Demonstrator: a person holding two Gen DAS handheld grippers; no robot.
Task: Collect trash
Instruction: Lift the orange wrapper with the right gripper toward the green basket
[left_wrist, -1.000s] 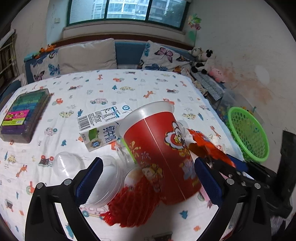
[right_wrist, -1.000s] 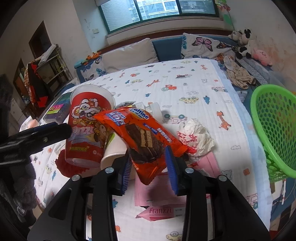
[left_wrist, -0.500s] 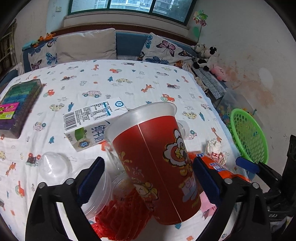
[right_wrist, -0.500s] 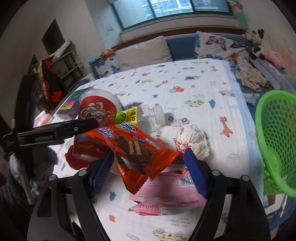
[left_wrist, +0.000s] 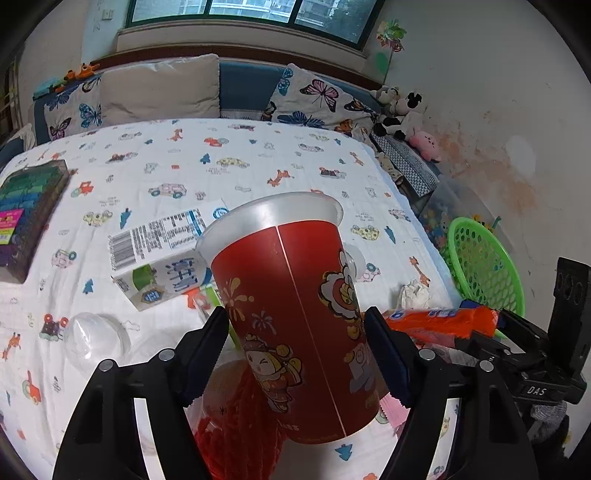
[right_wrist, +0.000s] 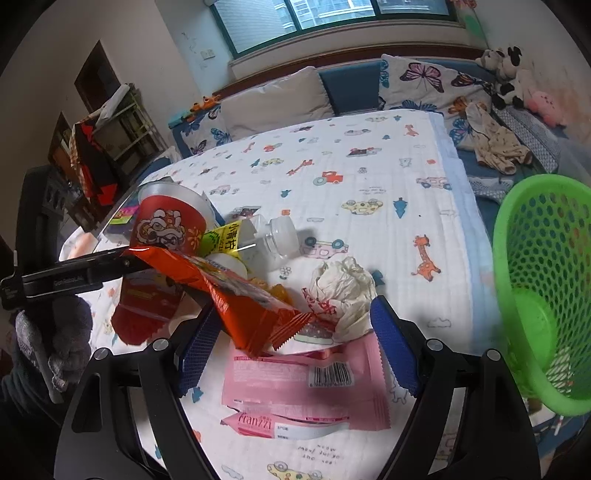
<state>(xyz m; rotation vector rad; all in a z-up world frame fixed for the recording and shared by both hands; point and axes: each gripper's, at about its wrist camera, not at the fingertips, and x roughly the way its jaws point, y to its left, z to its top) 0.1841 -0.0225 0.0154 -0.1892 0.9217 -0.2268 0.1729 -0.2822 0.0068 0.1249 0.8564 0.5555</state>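
Big table (left_wrist: 258, 162) under a white cloth with little cars and animals. At the left edge of the left wrist view, a dark box of colored blocks (left_wrist: 26, 210). In the middle, a milk carton (left_wrist: 162, 254) on its side. At lower left, a clear round lid (left_wrist: 94, 341). In the right wrist view, a crumpled white tissue (right_wrist: 341, 286) in the middle, pink wrappers (right_wrist: 306, 387) below it, a clear bottle (right_wrist: 273, 240) on its side above.

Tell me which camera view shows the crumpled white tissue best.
The right wrist view: the crumpled white tissue lies in plain sight on the bedsheet, just beyond the pink wrapper. In the left wrist view only a small piece shows, past the red cup and orange wrapper.
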